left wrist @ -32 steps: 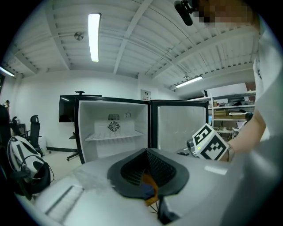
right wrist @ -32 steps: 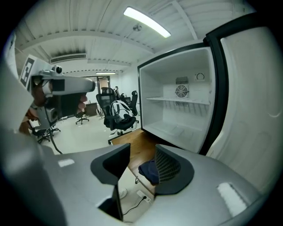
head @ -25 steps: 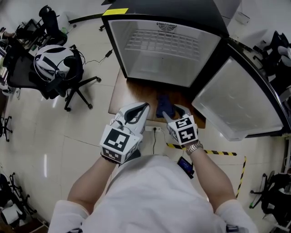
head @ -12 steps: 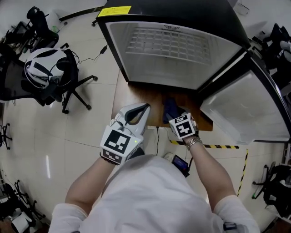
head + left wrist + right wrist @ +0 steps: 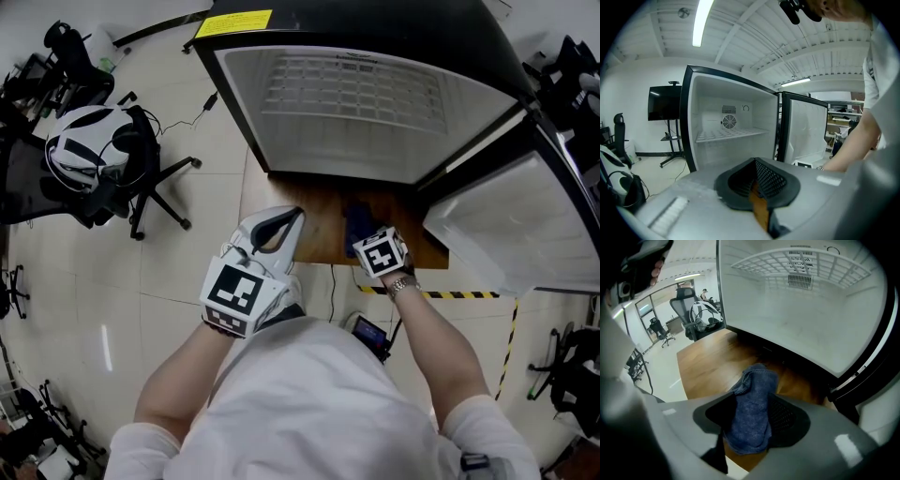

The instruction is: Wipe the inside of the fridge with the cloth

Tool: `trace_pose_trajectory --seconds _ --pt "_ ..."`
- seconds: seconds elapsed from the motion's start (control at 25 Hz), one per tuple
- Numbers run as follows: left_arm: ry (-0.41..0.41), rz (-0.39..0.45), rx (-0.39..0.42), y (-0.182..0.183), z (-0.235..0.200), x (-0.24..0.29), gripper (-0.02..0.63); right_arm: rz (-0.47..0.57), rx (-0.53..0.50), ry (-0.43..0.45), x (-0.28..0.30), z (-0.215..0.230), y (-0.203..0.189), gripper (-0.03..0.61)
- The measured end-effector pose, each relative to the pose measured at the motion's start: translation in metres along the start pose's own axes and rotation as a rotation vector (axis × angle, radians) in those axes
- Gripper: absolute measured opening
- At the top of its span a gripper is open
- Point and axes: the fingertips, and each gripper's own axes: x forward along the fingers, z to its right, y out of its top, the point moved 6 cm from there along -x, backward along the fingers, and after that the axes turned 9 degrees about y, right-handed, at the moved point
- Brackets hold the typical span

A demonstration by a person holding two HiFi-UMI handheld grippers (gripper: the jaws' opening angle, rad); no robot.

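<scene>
An open fridge (image 5: 356, 131) with a white inside and a wire shelf (image 5: 352, 89) stands on a wooden platform (image 5: 314, 234). A blue cloth (image 5: 355, 221) lies crumpled on the wood before the fridge. My right gripper (image 5: 366, 236) points steeply down over it. Its jaws have just been opening and stand wide, with the cloth (image 5: 754, 394) between them; the right gripper (image 5: 751, 411) pads do not press on it. My left gripper (image 5: 292, 217) hovers left of the cloth, aimed at the fridge. In its own view the left gripper (image 5: 757, 165) is shut with nothing in it.
The fridge door (image 5: 506, 234) swings open to the right. An office chair (image 5: 103, 155) with a white helmet stands on the floor at left. Yellow-black tape (image 5: 450, 295) and a cable with a small device (image 5: 367, 333) lie on the floor before the platform.
My right gripper has sunk toward the cloth and tipped further down, jaws wider. My left gripper has shifted a little toward the fridge.
</scene>
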Motion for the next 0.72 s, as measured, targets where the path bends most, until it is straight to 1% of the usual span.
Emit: trace_pose_trajectory --seconds 0.2,0.28,0.44,0.52,0.64,0.72 --pt "0.01 0.007 -0.005 -0.001 -0.011 -0.003 0.006 -0.019 0.003 -0.006 0.005 -0.002 0.0 0.168" --pt "0.013 0.012 -0.006 -0.001 -0.014 -0.003 0.006 -0.025 0.001 -0.021 0.005 0.0 0.0 0.122" --pt "0.024 0.015 -0.015 0.002 -0.019 -0.004 0.006 -0.024 0.01 -0.032 0.002 -0.001 0.0 0.081" --pt "0.029 0.022 -0.02 0.006 -0.023 -0.004 0.006 0.023 -0.006 -0.04 -0.006 -0.006 0.009 0.075" --pt "0.045 0.035 -0.015 0.012 -0.031 -0.005 0.006 0.129 -0.051 -0.064 -0.026 -0.012 0.035 0.071" --pt "0.063 0.046 -0.004 0.015 -0.038 -0.005 0.006 0.176 -0.062 -0.068 -0.037 -0.017 0.048 0.071"
